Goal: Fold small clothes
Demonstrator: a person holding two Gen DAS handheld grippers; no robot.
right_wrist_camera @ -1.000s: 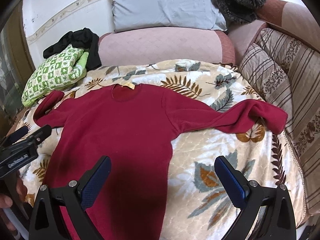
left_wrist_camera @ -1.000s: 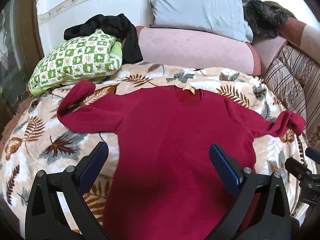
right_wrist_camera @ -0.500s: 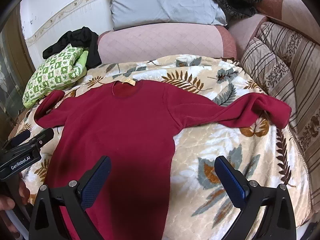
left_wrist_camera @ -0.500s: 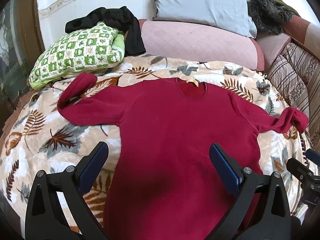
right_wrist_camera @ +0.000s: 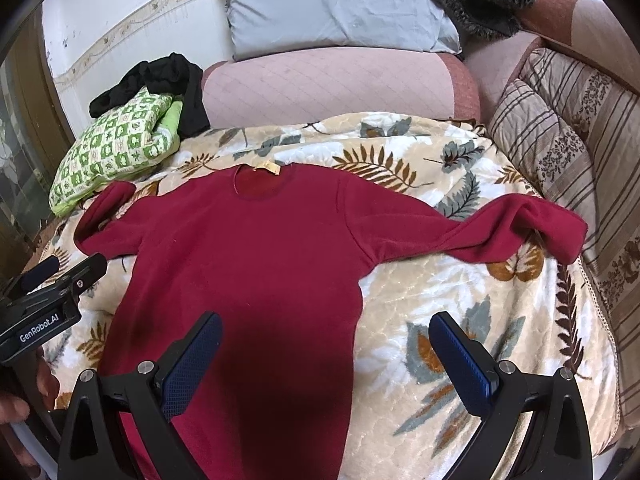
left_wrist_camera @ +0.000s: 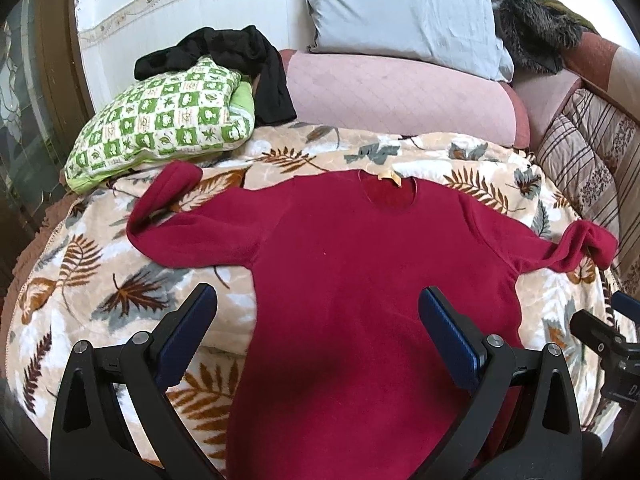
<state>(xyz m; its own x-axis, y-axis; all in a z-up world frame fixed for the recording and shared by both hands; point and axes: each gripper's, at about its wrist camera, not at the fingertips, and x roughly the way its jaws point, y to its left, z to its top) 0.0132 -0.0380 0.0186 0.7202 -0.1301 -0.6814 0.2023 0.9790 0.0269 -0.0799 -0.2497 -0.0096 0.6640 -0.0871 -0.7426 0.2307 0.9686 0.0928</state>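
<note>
The left tool (left_wrist_camera: pixel 318 314) is wide open and holds nothing. The right tool (right_wrist_camera: pixel 325 342) is wide open too, also empty. Both hang above the red sweater (left_wrist_camera: pixel 360 280), which lies flat on the leaf blanket (right_wrist_camera: pixel 460 320), its collar pointing to 12 o'clock.

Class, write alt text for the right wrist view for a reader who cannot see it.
A red long-sleeved top lies spread flat, neck away, on a leaf-patterned blanket. The open right claw hovers over its hem edge, and the left claw shows at far left.
</note>
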